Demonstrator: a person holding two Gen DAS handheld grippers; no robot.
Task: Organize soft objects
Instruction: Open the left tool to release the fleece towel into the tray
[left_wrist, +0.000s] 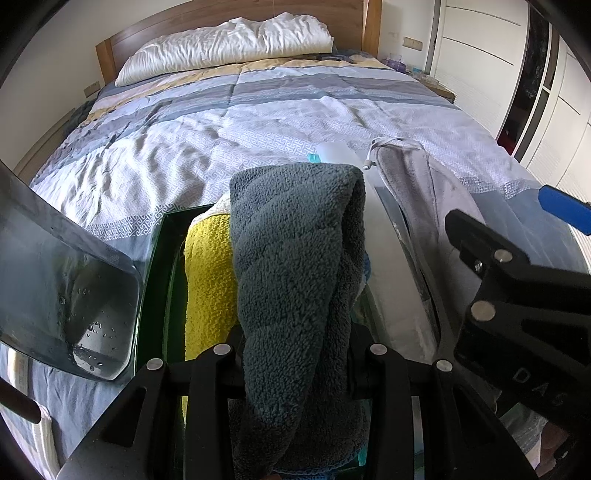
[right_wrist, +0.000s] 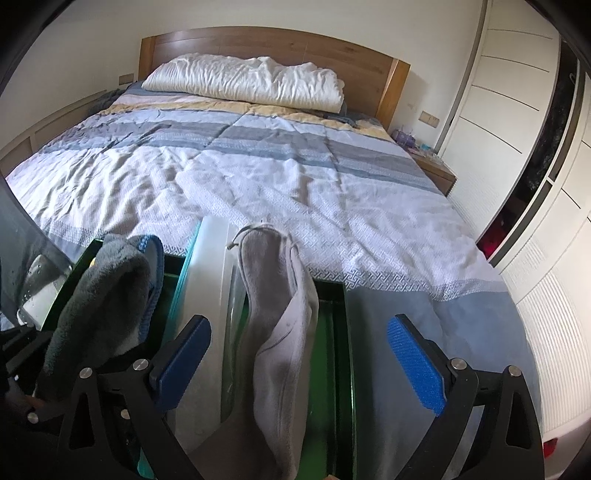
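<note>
The left gripper's (left_wrist: 295, 354) fingers clamp the dark towel (left_wrist: 295, 258), the right gripper's (right_wrist: 299, 369) spread; lower it upright beside the yellow towel (left_wrist: 208, 280) inside the green bin (left_wrist: 159, 266).

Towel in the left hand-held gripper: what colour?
Dark slate grey-blue fleece towel, clamped in the left hand-held gripper. Shows best in the left wrist view.

Hidden and cut off
The dark towel (left_wrist: 295, 266) covers the left gripper's fingertips; the green bin (right_wrist: 338, 332) runs off the bottom edge.
</note>
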